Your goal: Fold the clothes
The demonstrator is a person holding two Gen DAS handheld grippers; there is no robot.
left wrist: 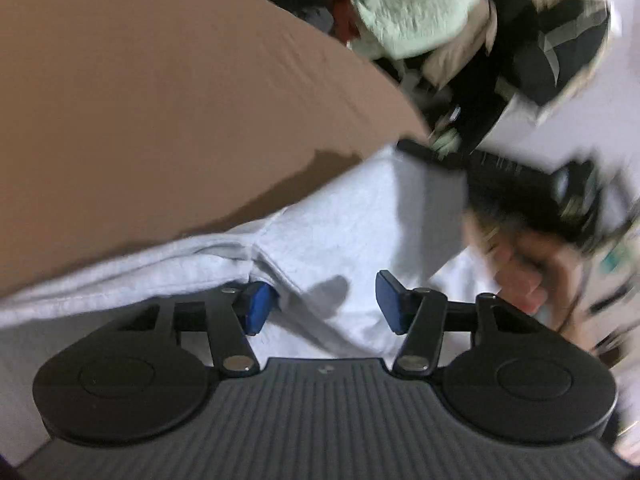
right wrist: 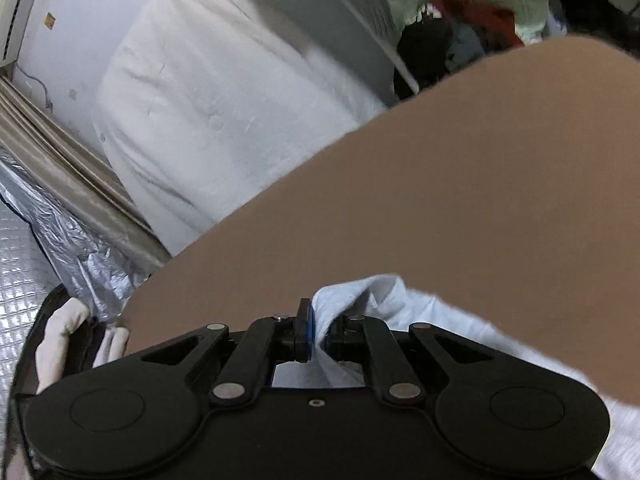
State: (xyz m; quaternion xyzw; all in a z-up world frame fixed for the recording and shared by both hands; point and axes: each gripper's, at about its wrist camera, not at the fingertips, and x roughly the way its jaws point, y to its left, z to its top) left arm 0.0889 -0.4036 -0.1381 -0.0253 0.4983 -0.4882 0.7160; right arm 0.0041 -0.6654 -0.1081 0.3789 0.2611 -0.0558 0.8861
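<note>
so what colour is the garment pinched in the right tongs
Pale light blue-grey, plain with no pattern; the garment shows best in the left wrist view.

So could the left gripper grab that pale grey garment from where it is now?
Probably yes: the left gripper is open right over the pale grey garment, with nothing between its pads and the cloth.

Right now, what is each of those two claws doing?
Left gripper: open, jaws apart over the pale garment, gripping nothing.
Right gripper: shut on a fold of the pale garment.
</note>
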